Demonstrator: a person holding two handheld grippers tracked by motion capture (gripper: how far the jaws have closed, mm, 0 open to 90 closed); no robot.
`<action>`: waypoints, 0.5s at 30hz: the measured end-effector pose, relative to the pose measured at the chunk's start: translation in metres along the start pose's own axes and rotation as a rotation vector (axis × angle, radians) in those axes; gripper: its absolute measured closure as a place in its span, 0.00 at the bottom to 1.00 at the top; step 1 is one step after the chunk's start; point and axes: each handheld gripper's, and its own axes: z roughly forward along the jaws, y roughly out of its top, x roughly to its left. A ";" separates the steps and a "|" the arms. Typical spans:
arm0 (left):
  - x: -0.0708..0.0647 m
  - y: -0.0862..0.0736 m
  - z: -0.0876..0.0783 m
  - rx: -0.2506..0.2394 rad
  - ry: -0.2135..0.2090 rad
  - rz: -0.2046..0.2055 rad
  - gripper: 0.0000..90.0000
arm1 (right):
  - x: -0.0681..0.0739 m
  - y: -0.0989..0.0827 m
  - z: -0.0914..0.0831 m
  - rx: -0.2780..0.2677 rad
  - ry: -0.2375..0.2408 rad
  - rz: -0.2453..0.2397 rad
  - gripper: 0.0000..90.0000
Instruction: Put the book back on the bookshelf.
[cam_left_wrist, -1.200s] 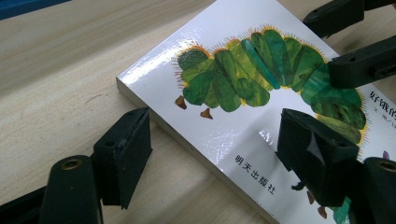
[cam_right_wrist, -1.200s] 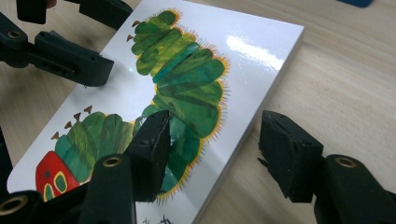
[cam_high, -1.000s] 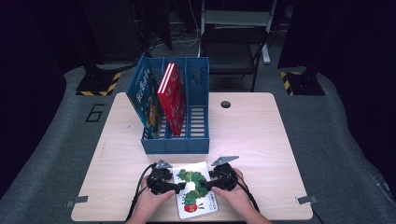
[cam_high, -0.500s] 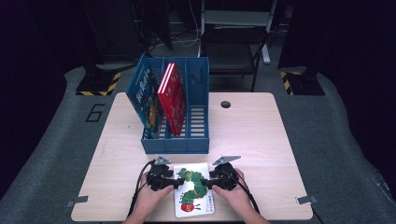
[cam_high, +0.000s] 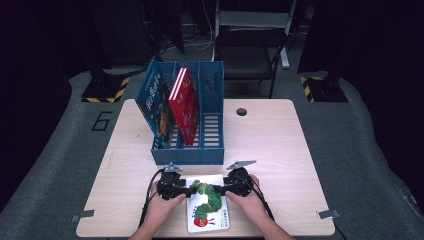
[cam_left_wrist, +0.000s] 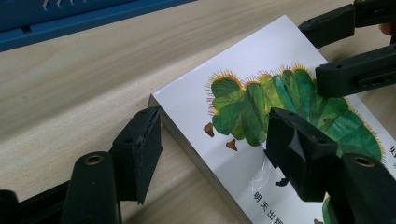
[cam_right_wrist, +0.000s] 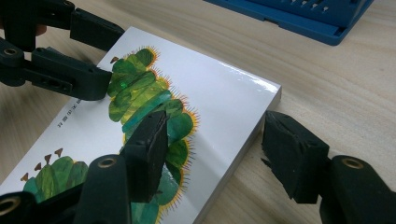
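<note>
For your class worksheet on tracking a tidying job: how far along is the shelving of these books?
Done: a blue book and a red book already stand in the blue file rack. In hand: the caterpillar picture book lies flat on the table; the left gripper and right gripper straddle its opposite edges, with no firm clamp visible. Left: probably grip it, lift it and stand it in the rack.

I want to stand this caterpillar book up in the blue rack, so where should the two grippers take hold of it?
Grip the caterpillar book by its two long side edges, near the far end. It lies flat on the table, so each gripper should come in level from its own side, as the left gripper and right gripper straddle those edges, one jaw over the cover.
</note>
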 end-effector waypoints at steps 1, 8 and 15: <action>0.000 0.000 0.000 -0.002 0.007 0.001 0.41 | 0.001 0.000 0.000 0.004 0.001 0.006 0.45; 0.001 0.001 -0.001 -0.003 0.000 -0.020 0.44 | 0.000 0.001 -0.002 0.002 0.002 -0.030 0.45; 0.001 0.004 -0.010 -0.023 -0.019 -0.016 0.48 | 0.002 0.001 -0.010 -0.018 0.005 -0.021 0.49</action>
